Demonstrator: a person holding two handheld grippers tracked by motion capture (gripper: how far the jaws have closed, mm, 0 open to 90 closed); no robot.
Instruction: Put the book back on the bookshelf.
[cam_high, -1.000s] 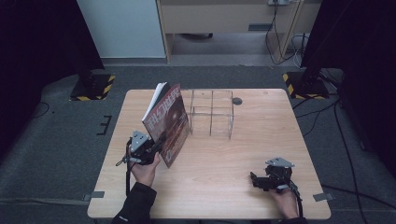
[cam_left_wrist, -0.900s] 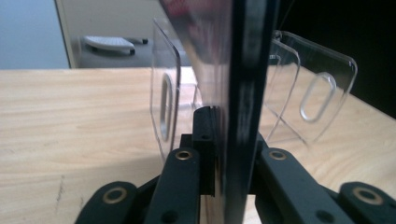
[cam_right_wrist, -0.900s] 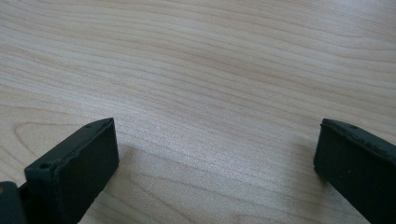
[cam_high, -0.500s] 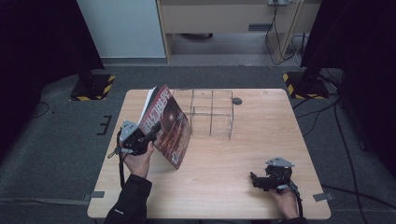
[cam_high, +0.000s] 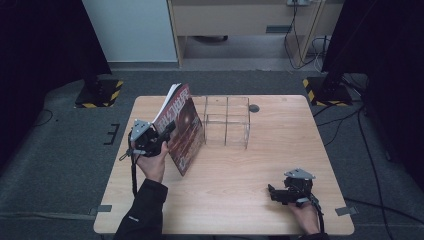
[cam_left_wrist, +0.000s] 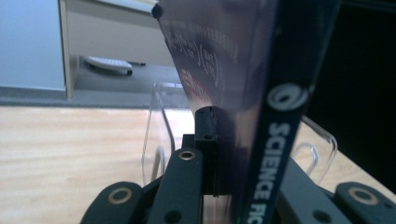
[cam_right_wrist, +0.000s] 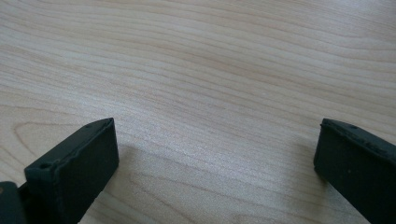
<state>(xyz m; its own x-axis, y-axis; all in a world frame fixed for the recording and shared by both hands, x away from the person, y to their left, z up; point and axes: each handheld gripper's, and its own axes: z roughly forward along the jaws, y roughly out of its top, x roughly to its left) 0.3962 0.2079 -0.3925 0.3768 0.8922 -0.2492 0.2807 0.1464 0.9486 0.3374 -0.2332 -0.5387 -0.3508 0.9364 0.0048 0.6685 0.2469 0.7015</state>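
Dim room, dark curtains at both sides, grey carpet floor, a pale cabinet and a light wooden unit beyond the far edge. Work surface: a light wooden table (cam_high: 235, 190), grain plain in the right gripper view, with little on it.

Left gripper (cam_high: 161, 136) is clamped on a science-fiction magazine (cam_high: 184, 127), jaws pinching the spine edge. In the left gripper view the spine lettering stands upright (cam_left_wrist: 273, 154), one pad (cam_left_wrist: 207, 140) pressed flat against the cover. The magazine is held on edge and leaning, its lower corner at or just above the tabletop (cannot tell which), just beside the near-left side of a clear acrylic divided rack (cam_high: 227, 121). Judgement: gripping at the spine keeps the pages together and the magazine stiff, and holding it upright matches the rack's vertical slots, so it is likely meant to go in there.

Right gripper (cam_high: 276, 194) rests low near the table's near right corner, well apart from rack and magazine, jaws spread wide with nothing between them. Judgement: parked clear of the left hand's path.

A small dark round cap (cam_high: 254, 108) sits in the tabletop near the rack's far right.
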